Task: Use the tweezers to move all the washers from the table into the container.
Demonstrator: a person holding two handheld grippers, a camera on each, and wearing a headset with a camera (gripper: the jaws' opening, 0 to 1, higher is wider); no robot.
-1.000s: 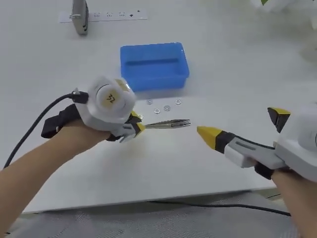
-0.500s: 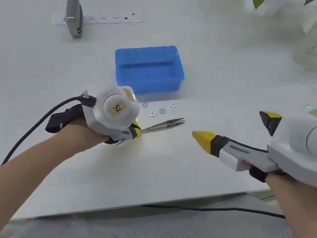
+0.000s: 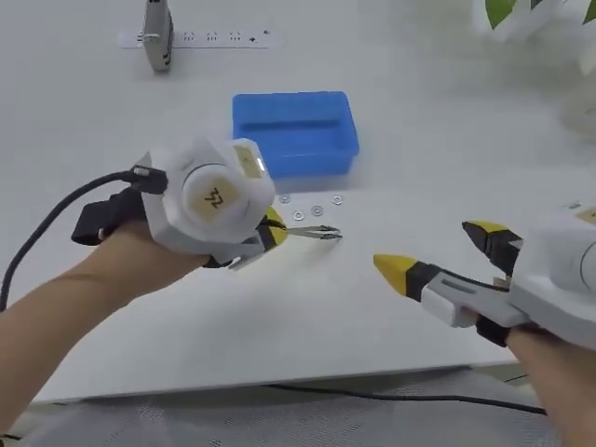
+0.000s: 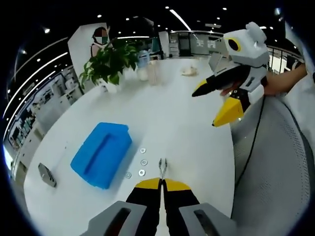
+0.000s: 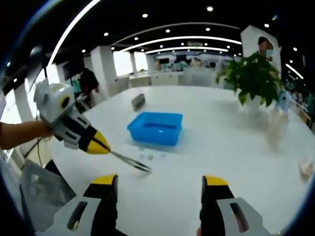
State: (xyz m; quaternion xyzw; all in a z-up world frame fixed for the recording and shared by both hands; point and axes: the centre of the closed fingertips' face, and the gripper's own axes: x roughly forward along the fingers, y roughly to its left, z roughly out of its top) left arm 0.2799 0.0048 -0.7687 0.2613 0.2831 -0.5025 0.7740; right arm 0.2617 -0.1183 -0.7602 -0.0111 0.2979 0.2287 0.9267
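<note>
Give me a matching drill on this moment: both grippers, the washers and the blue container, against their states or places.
Things:
A. left gripper
B. right gripper
C. small round metal washers
D. blue rectangular plastic container

States or places:
1. jaws open, holding nothing
2. standing on the white table, beyond the washers
3. jaws shut on the thin metal tweezers
4. lying loose between the container and the tweezer tips

Pairs: A-3, B-1, C-4, D-2.
</note>
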